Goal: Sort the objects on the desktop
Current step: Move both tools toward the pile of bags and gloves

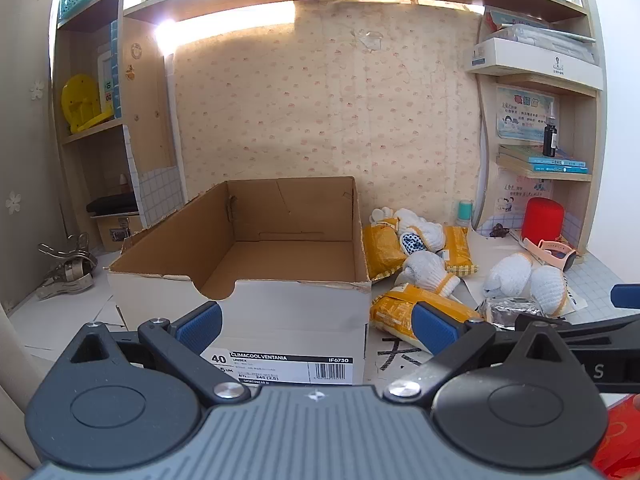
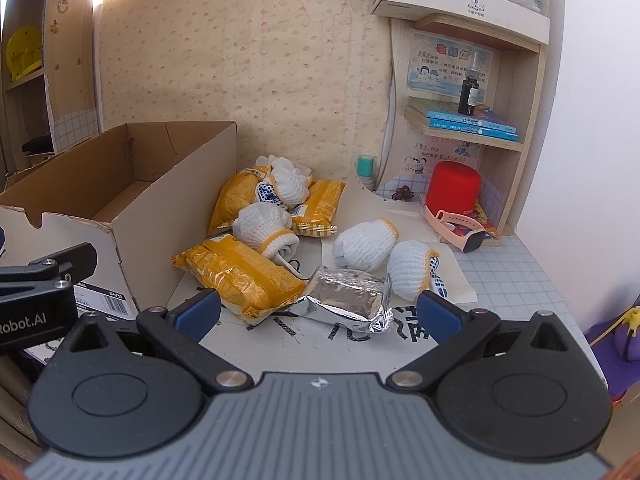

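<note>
An empty cardboard shoebox [image 1: 248,312] [image 2: 120,184] stands open on the desk. To its right lie yellow snack packets [image 2: 240,276] [image 1: 404,312], several white knitted gloves [image 2: 366,244] [image 1: 508,274] and a silver foil packet [image 2: 346,298] [image 1: 512,308]. My left gripper [image 1: 316,326] is open, hovering in front of the box's near wall, nothing between its fingers. My right gripper [image 2: 318,314] is open too, just short of the foil packet and the nearest yellow packet. The left gripper's arm shows at the left edge of the right wrist view.
A red cylinder [image 2: 452,186], a pink smartwatch [image 2: 460,232] and a teal-capped tube [image 2: 365,166] sit at the back right under shelves with books and a dark bottle [image 2: 468,94]. A metal clip holder [image 1: 68,268] lies left of the box. Wall is close behind.
</note>
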A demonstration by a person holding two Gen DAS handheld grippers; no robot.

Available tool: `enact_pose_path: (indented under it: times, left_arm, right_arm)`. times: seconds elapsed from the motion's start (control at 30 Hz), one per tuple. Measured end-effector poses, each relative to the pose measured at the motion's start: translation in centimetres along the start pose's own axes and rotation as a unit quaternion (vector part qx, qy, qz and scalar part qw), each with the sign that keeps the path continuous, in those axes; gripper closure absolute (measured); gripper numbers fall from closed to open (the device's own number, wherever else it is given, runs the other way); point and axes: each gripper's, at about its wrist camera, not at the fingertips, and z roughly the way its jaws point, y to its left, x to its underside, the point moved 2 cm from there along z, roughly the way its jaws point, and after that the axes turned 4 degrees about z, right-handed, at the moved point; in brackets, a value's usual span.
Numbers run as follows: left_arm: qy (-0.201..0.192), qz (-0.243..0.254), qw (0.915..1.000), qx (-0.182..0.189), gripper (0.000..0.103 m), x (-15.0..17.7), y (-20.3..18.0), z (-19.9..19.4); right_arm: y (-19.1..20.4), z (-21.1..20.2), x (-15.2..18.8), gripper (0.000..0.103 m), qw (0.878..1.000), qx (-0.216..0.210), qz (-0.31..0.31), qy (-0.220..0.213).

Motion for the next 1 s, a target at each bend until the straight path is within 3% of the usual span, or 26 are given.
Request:
enact_pose_path:
  times: [0.63, 1.0]
  left_arm:
    - [0.000, 0.000, 1.0000, 0.002, 0.000, -0.06, 0.00, -0.06]
    - [-0.012, -0.011, 0.9991, 0.038, 0.000, 0.43, -0.17, 0.02]
  right_arm:
    - [-0.16, -0.14, 0.01, 0.002, 1.000, 0.001, 0.002, -0.001]
    - [-0.81, -0.27, -0.09, 0.002, 1.000, 0.000, 0.018, -0.017]
